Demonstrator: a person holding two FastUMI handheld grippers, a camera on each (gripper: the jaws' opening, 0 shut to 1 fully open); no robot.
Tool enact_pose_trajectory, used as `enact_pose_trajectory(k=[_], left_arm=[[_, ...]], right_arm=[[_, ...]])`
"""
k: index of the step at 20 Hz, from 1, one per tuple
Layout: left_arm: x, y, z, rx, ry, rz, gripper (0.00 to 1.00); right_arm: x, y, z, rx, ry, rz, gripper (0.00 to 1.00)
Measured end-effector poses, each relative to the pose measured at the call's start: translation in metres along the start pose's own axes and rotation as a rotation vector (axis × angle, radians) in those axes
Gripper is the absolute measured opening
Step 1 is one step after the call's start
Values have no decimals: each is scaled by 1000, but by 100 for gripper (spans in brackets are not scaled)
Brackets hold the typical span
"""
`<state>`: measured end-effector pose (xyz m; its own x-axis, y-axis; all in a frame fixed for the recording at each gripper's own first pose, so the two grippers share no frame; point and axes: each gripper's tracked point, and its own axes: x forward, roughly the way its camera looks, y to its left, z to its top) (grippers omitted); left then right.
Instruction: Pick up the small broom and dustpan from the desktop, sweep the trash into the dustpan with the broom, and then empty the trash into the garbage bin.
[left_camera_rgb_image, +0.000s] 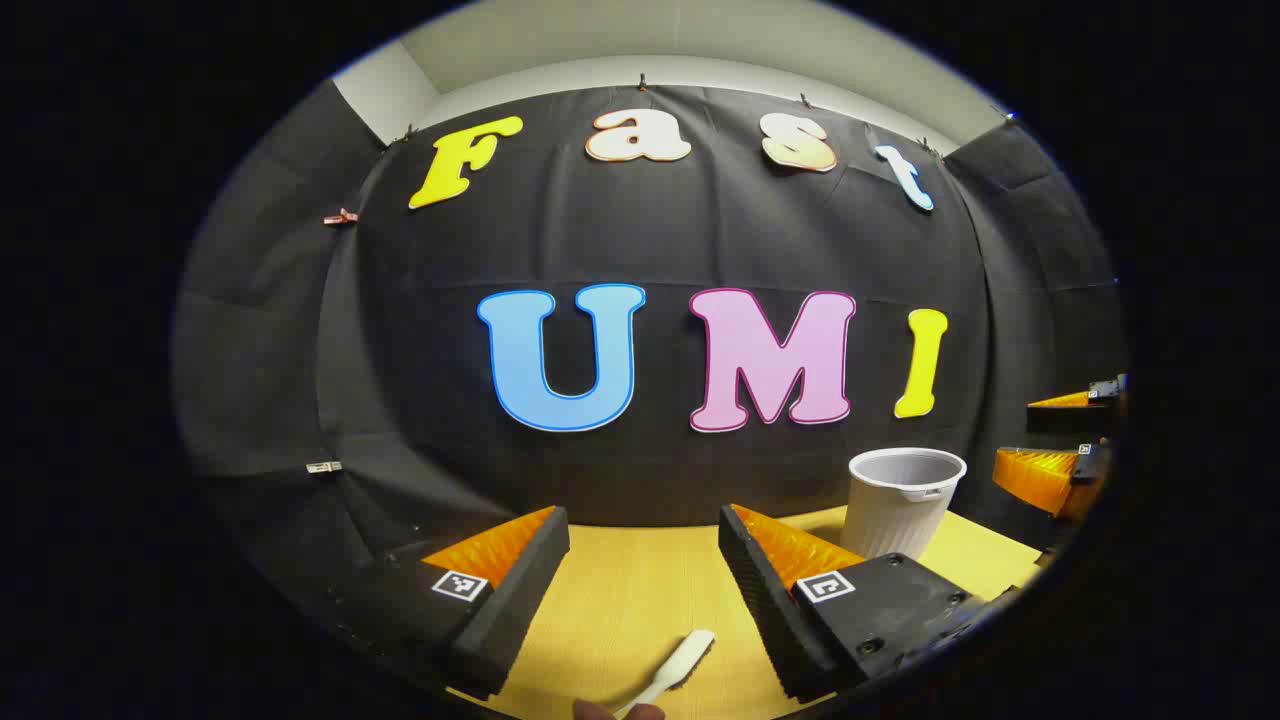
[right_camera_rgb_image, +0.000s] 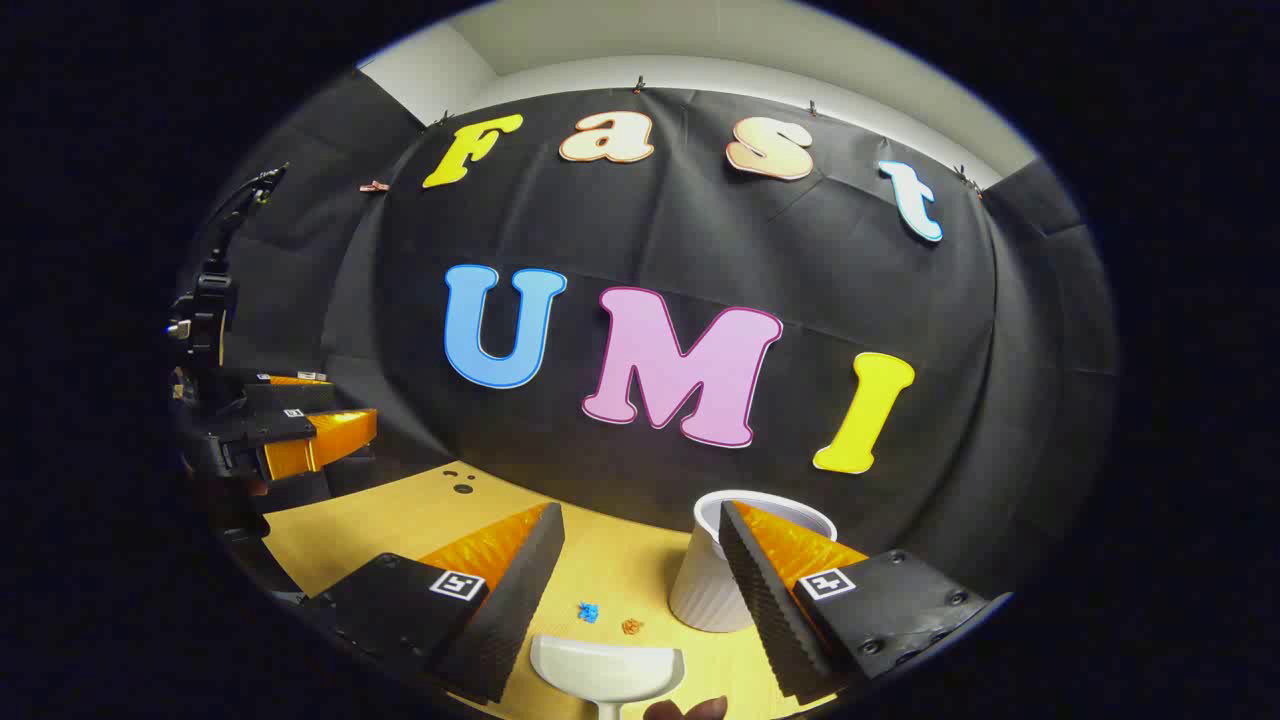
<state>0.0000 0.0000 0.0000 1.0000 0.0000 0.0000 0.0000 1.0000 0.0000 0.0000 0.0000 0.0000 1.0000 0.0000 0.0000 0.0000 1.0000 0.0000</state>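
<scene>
The small white broom (left_camera_rgb_image: 672, 663) lies slanted on the yellow desktop (left_camera_rgb_image: 620, 590), low between the fingers of my left gripper (left_camera_rgb_image: 645, 520), which is open and holds nothing. In the right gripper view the white dustpan (right_camera_rgb_image: 607, 668) rests on the desktop (right_camera_rgb_image: 400, 520) just below my open right gripper (right_camera_rgb_image: 640, 512). A blue scrap (right_camera_rgb_image: 588, 611) and an orange scrap (right_camera_rgb_image: 631, 626) lie just beyond the pan. The white ribbed garbage bin (right_camera_rgb_image: 705, 590) (left_camera_rgb_image: 903, 500) stands upright at the back right, partly behind my right finger. Each gripper also appears in the other's view, right gripper (left_camera_rgb_image: 1052, 440) and left gripper (right_camera_rgb_image: 325, 410), both open.
A fingertip (left_camera_rgb_image: 600, 711) shows at the bottom edge by the broom, and another fingertip (right_camera_rgb_image: 690, 710) shows by the dustpan handle. A few small dark holes (right_camera_rgb_image: 460, 487) mark the desktop at the back left. The black cloth wall closes off the desk's far edge.
</scene>
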Motion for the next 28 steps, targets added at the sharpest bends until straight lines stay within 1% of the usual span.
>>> enact_pose_trajectory(k=[5,11,19,20,22,24,28], left_arm=[[0,2,0,12,-3,6,96],[5,2,3,34,-8,-6,96],[20,0,-1,12,-7,-31,96],[21,-1,-4,7,-8,-35,96],[22,-4,-9,3,-2,-47,96],[22,-5,-17,10,13,-56,96],[22,-10,-34,26,44,-79,96]], right_arm=[[4,5,0,-5,-15,0,97],[7,-1,-2,4,-7,-26,97],[14,-12,-3,31,5,-75,98],[14,-15,-7,32,22,-78,98],[6,-21,-28,39,105,-72,97],[-13,-21,-67,61,261,-34,98],[-49,-19,-153,92,556,11,97]])
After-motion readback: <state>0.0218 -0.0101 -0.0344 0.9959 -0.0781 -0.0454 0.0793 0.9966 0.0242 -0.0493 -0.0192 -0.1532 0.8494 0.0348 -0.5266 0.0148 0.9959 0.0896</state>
